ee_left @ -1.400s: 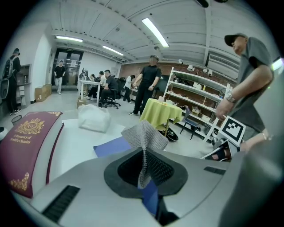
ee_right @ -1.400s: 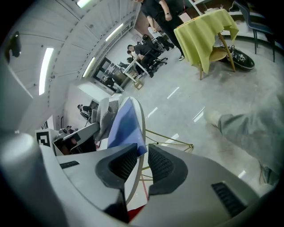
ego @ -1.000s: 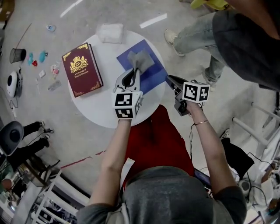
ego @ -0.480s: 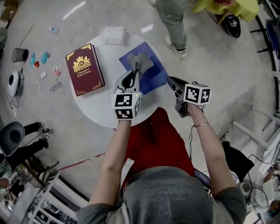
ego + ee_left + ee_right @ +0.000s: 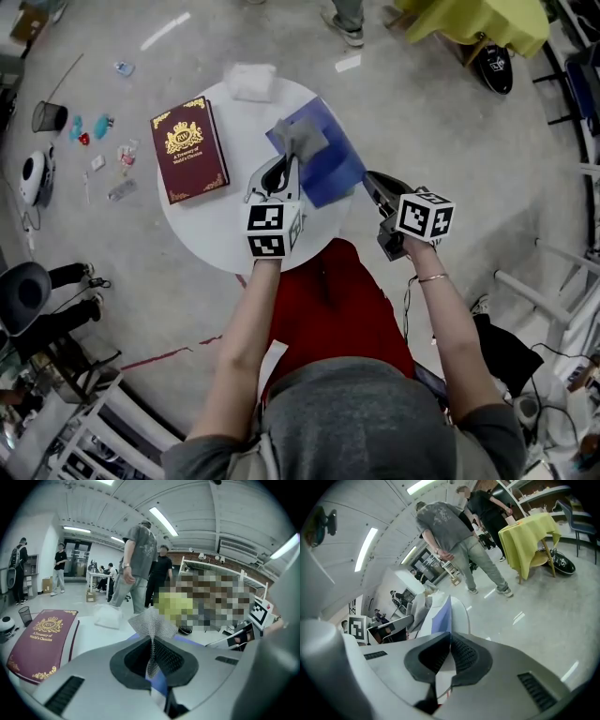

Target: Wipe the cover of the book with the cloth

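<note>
Held out ahead side by side, left gripper [image 5: 287, 156] and right gripper [image 5: 369, 177] both clamp tight.

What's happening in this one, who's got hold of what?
A person works at a round white table with tongs in each hand. The left tongs are shut on a grey cloth, holding it over a blue book that overhangs the table's edge. The right tongs are closing on that book's right-hand corner, seemingly to steady it. A maroon book lies untouched to the left. Wiping doesn't look under way yet.
</note>
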`<state>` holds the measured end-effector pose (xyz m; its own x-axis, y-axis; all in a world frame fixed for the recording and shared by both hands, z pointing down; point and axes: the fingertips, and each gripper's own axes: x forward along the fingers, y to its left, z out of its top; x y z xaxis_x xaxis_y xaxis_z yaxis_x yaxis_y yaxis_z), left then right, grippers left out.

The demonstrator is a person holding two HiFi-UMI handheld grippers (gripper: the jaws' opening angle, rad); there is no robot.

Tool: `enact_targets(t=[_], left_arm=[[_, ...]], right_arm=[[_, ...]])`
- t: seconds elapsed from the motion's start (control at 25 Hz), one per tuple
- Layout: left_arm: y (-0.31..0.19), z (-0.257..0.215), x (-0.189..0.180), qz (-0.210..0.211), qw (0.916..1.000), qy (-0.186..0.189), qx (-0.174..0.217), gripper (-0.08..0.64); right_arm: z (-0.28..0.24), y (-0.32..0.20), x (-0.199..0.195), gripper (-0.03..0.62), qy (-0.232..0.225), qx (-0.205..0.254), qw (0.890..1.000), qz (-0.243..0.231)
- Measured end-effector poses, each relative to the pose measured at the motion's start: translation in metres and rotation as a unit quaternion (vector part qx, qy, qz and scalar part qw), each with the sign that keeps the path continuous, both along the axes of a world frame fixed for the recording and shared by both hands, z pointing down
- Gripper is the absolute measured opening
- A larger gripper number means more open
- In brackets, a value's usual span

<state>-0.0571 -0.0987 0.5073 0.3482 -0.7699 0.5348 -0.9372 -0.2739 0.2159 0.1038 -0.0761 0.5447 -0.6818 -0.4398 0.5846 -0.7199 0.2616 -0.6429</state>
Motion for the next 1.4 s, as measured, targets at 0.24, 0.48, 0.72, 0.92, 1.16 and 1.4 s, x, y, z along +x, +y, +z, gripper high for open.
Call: enact_targets(t=[0.24,0.48,0.72,0.92,1.16,1.4], left_arm=[[0.008,-0.006,0.000,0.003,1.0000,-0.002,0.004,0.025],[0.013,-0.010,0.000,0.009,0.9999,-0.004,0.009,0.025],[0.015,-0.019,0.008,0.029,0.9994,0.013,0.009,0.025],[0.003,-0.031,0.035,0.070,0.9967,0.035,0.021,0.025],[-0.009,-0.027,0.068,0.127,0.9913,0.028,0.024,0.025],[-0.009,-0.023,0.081,0.153,0.9878,0.025,0.015,0.025]], right_arm=[[-0.014,0.011,0.005,0.032,-0.002,0.022,1.000,0.016],[-0.021,0.019,0.007,0.032,0.008,0.041,0.999,0.018],[-0.024,0.021,0.007,0.032,0.016,0.049,0.998,0.021],[-0.026,0.020,0.006,0.032,0.023,0.057,0.998,0.019],[-0.026,0.023,0.006,0.032,0.029,0.065,0.997,0.009],[-0.025,0.026,0.006,0.032,0.034,0.071,0.997,-0.005]])
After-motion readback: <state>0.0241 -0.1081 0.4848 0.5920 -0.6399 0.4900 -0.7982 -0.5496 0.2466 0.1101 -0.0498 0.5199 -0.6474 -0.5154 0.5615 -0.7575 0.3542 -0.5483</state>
